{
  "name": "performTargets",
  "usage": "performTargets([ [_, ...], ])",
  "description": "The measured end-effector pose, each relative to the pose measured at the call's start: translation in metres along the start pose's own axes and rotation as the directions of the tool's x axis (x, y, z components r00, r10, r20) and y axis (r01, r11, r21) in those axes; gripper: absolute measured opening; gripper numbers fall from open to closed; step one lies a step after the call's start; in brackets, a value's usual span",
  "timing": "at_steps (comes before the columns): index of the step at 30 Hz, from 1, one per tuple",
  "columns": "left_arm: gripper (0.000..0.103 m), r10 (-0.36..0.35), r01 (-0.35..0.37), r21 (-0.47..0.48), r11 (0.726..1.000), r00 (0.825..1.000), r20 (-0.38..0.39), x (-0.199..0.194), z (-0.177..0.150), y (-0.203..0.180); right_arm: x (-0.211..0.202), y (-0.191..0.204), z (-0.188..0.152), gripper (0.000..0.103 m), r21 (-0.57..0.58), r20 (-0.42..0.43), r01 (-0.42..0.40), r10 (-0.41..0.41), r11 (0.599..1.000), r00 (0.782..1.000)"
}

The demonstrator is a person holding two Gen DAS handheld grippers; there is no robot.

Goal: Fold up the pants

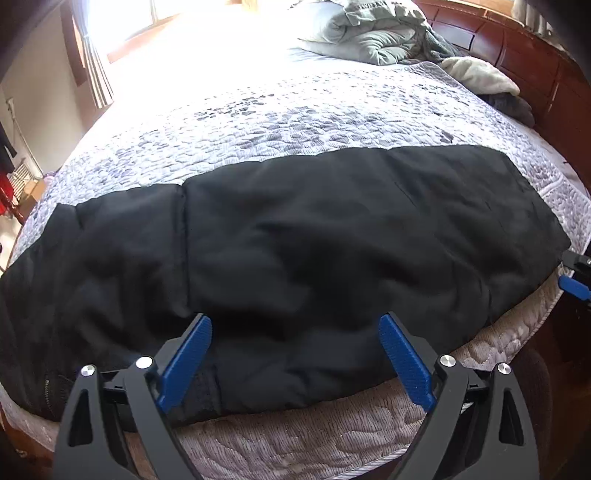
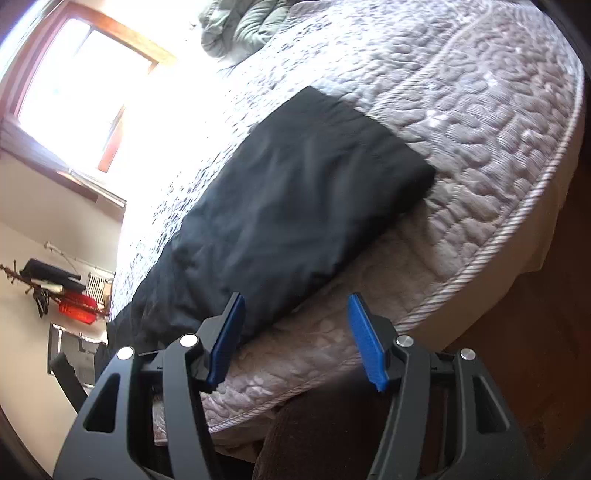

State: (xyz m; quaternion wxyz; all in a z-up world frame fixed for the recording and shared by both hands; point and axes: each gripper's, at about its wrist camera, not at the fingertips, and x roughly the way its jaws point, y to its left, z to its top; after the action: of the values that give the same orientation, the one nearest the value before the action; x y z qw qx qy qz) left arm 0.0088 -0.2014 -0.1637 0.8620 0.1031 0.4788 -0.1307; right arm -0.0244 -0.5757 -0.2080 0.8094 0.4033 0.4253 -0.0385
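Observation:
Black pants point(image 1: 295, 251) lie flat in a long band across the near side of the quilted bed point(image 1: 295, 122), folded lengthwise, with a zipper showing at the lower left. My left gripper point(image 1: 295, 332) is open and empty, its blue pads just above the pants' near edge. The right gripper shows at the far right of the left wrist view point(image 1: 576, 280), by the pants' right end. In the right wrist view the pants point(image 2: 288, 206) run away to the left and my right gripper point(image 2: 295, 314) is open and empty, at the near edge of the pants by the mattress side point(image 2: 332, 332).
A bundled grey-green comforter point(image 1: 373, 33) and a cream blanket point(image 1: 480, 74) lie at the head of the bed by the dark wood headboard point(image 1: 535, 62). A bright window point(image 2: 74, 92) lies beyond. Clutter and a red item point(image 2: 77, 306) stand by the wall on the left.

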Motion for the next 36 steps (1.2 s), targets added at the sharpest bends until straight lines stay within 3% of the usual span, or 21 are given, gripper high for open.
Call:
performTargets([
  [7, 0.096, 0.000, -0.001, -0.040, 0.999, 0.999, -0.032, 0.011, 0.002, 0.007, 0.021, -0.017, 0.019, 0.058, 0.054, -0.001, 0.009, -0.009, 0.998, 1.000],
  [11, 0.096, 0.007, -0.010, -0.061, 0.998, 0.999, -0.050, 0.014, 0.001, 0.013, 0.021, -0.029, 0.023, 0.058, 0.107, 0.036, -0.057, 0.053, 0.993, 0.998],
  [14, 0.097, 0.014, -0.019, -0.080, 0.997, 0.998, -0.061, 0.014, 0.001, 0.020, 0.024, -0.035, 0.028, 0.045, 0.122, 0.052, -0.106, 0.101, 0.987, 0.994],
  [18, 0.099, 0.022, -0.028, -0.098, 0.995, 0.998, -0.067, 0.016, 0.000, 0.024, 0.022, -0.036, 0.035, 0.014, 0.124, 0.057, -0.161, 0.155, 0.979, 0.986],
  [22, 0.099, 0.033, -0.039, -0.088, 0.995, 0.997, -0.064, 0.018, 0.002, 0.024, -0.001, 0.000, 0.045, 0.010, -0.024, 0.101, -0.168, 0.169, 0.986, 0.980],
  [25, 0.099, 0.039, -0.045, -0.106, 0.993, 0.997, -0.060, 0.020, 0.006, 0.023, -0.005, 0.022, 0.049, 0.010, -0.115, 0.091, -0.060, 0.071, 0.992, 0.993],
  [29, 0.099, 0.040, -0.046, -0.115, 0.992, 0.998, -0.052, 0.024, 0.006, 0.019, 0.016, 0.017, 0.043, 0.010, -0.128, 0.029, 0.104, -0.101, 0.986, 0.994],
  [32, 0.099, 0.043, -0.048, -0.113, 0.992, 0.998, -0.046, 0.025, 0.003, 0.020, 0.010, 0.023, 0.035, 0.009, -0.131, 0.052, 0.112, -0.106, 0.985, 0.993],
  [36, 0.098, 0.002, -0.009, -0.131, 0.991, 0.999, -0.052, 0.024, 0.003, 0.029, -0.009, 0.067, 0.030, 0.009, -0.238, 0.109, 0.111, -0.087, 0.965, 0.990],
])
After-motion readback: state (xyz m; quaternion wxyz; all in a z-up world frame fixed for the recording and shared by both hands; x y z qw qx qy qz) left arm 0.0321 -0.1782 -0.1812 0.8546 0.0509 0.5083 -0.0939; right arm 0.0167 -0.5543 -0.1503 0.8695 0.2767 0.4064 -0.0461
